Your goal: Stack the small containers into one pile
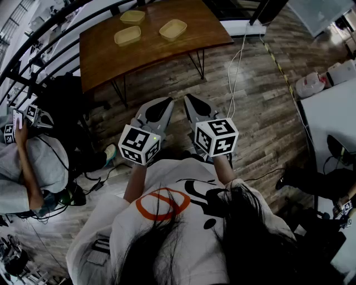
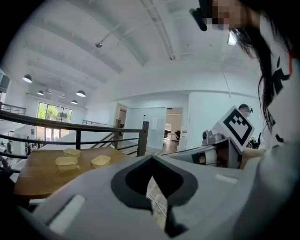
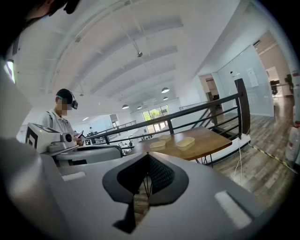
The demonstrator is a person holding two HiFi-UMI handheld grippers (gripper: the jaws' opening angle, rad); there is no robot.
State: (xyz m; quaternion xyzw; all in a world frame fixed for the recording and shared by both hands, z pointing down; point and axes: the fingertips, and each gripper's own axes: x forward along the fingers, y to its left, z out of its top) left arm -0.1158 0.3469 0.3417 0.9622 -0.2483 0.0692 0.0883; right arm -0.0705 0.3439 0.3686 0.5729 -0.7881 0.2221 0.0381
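Three shallow tan containers stand apart on the brown wooden table (image 1: 183, 42): one at the back (image 1: 132, 16), one front left (image 1: 128, 35), one right (image 1: 173, 29). My left gripper (image 1: 165, 102) and right gripper (image 1: 189, 99) are held side by side over the wooden floor, well short of the table, both shut with nothing in them. The left gripper view has the same containers (image 2: 66, 161) far off to the left beyond the shut left gripper (image 2: 151, 161). In the right gripper view they sit (image 3: 184, 142) ahead on the table past the shut right gripper (image 3: 147, 158).
A black metal railing (image 1: 39, 39) runs behind and left of the table. Another person (image 1: 28, 167) sits at the left with gripper gear. A white cable (image 1: 236, 61) trails over the floor, and a white desk (image 1: 334, 111) stands at the right.
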